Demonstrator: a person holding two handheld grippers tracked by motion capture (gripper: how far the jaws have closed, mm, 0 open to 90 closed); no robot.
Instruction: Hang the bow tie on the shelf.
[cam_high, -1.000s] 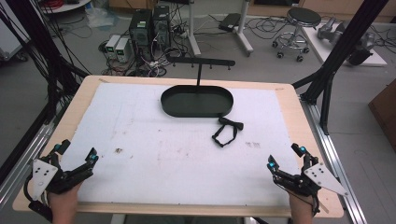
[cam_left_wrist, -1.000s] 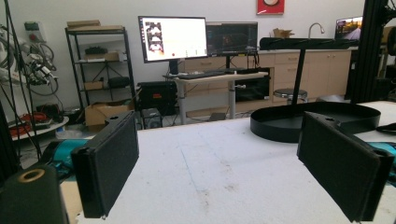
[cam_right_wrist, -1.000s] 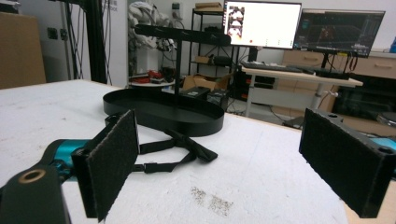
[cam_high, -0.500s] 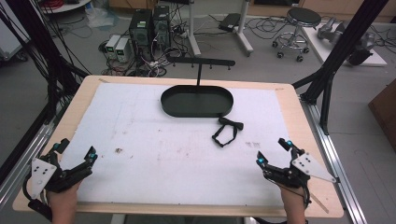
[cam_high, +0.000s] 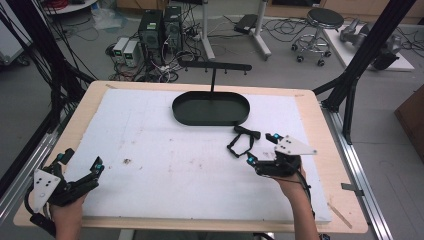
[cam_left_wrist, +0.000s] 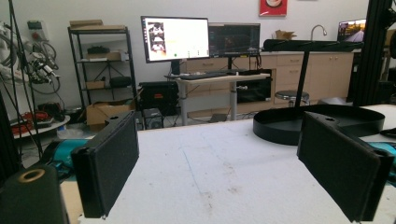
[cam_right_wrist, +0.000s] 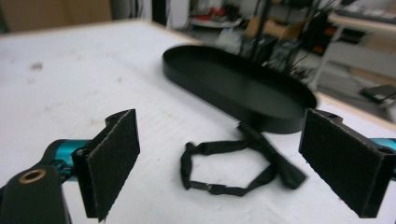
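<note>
From the high view I have the right gripper (cam_high: 264, 148) sitting over the white table (cam_high: 165, 150), its jaws parted with nothing between them, having just eased a little narrower. The black strap (cam_high: 242, 141) lies flat on the table just ahead of those jaws, near but apart from the tips. Beyond the strap stands the black oval tray (cam_high: 211, 108), with a T-shaped stand rising from it. My left gripper (cam_high: 75, 170) rests at the near left corner of the table, jaws spread wide and empty, well apart from the strap.

In the left gripper view, I see both of its pads (cam_left_wrist: 112, 163) standing far apart with only bare tabletop between them. The tray (cam_left_wrist: 322, 122) sits ahead and toward the right jaw, well beyond the tips.

In the right gripper view, the two pads (cam_right_wrist: 116, 158) stand wide, and the strap (cam_right_wrist: 233, 165) lies as a loose loop on the table in the gap ahead of them, closer to the right jaw, touching neither pad. The tray (cam_right_wrist: 233, 86) lies just behind the strap, its wall nearly touching the strap's far end.
</note>
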